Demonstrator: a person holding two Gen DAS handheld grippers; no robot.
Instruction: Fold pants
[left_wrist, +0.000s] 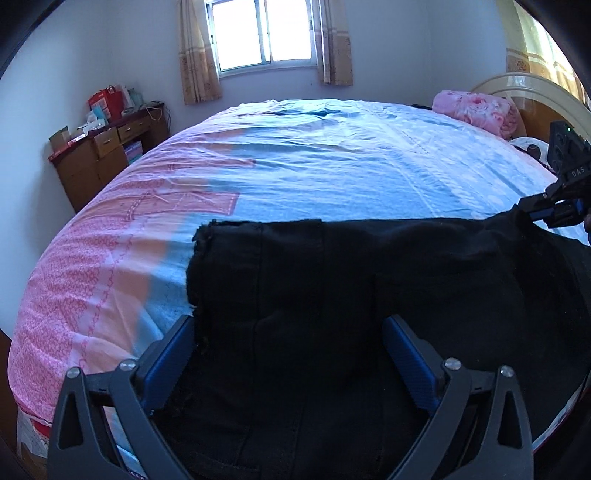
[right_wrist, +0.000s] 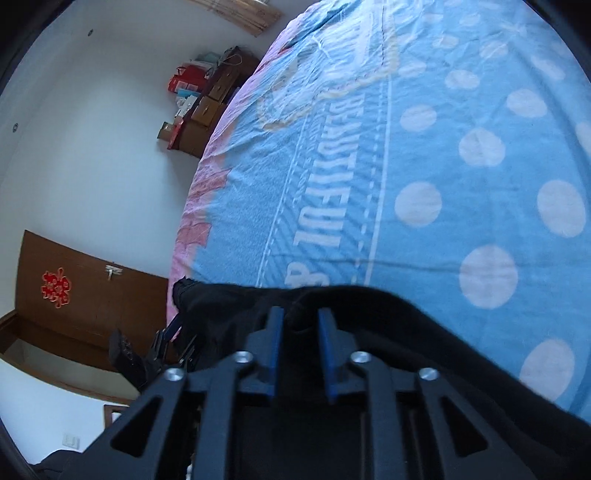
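Your left tool (left_wrist: 288, 354) was wide open, with the black pants (left_wrist: 369, 280) bunched up between its two blue pads. The pads stood well apart and did not squeeze the cloth, so it held nothing.

Your right tool (right_wrist: 301, 343) was nearly shut. A fold of the pants (right_wrist: 406, 332) lay between its pads at the edge of the cloth. It looked like a pinch on that edge, but the cloth was so dark there that you could not be sure the pads pressed on it. From the left tool's camera you could see the right tool (left_wrist: 546, 212) at the far right corner of the pants.

The pants looked soft, thick and floppy. They would bend and sag anywhere you let go. They looked light enough for one pinch to lift an end. They did not look slippery. The best places to grab were the edges and corners, like the frayed end (left_wrist: 201, 240) on the left.

The pants lay flat across the near side of the bed (left_wrist: 332, 166), right under both tools. Past them the blue and pink sheet was bare. Far back were a pink blanket (left_wrist: 476, 109), a wooden desk (left_wrist: 107, 155) and a window (left_wrist: 264, 33).
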